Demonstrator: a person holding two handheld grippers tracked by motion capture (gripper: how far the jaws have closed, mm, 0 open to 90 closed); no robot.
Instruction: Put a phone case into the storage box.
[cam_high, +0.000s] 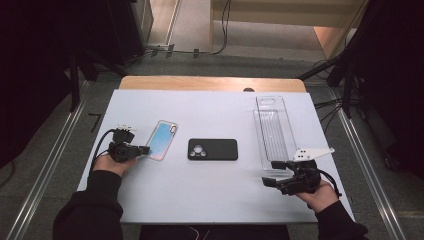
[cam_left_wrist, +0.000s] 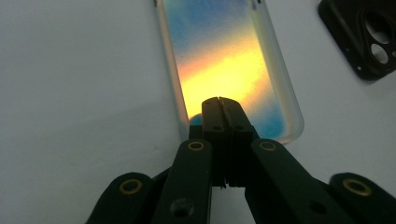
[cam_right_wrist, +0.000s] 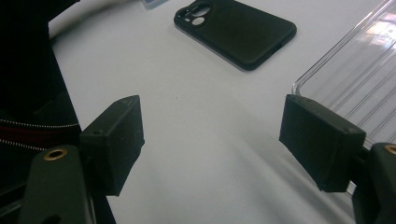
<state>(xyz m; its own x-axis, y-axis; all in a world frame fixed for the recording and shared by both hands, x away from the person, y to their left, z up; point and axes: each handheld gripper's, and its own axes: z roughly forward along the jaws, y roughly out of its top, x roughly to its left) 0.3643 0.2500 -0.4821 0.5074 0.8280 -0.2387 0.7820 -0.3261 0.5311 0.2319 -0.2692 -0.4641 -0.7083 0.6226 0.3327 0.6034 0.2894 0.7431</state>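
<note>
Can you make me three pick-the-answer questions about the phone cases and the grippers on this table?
1. Where does the black phone case lie?
A. Between the shiny rainbow case and the clear tray
B. Inside the clear tray
C. On the floor

2. How many phone cases are on the table?
A. One
B. Two
C. Five

3. How is the right gripper?
A. Shut tight
B. Open wide
C. Holding the black case

Answers: 1 A, the high view shows it in the middle; 2 B, one rainbow, one black; 3 B, a wide gap between its jaws, nothing in it.
</note>
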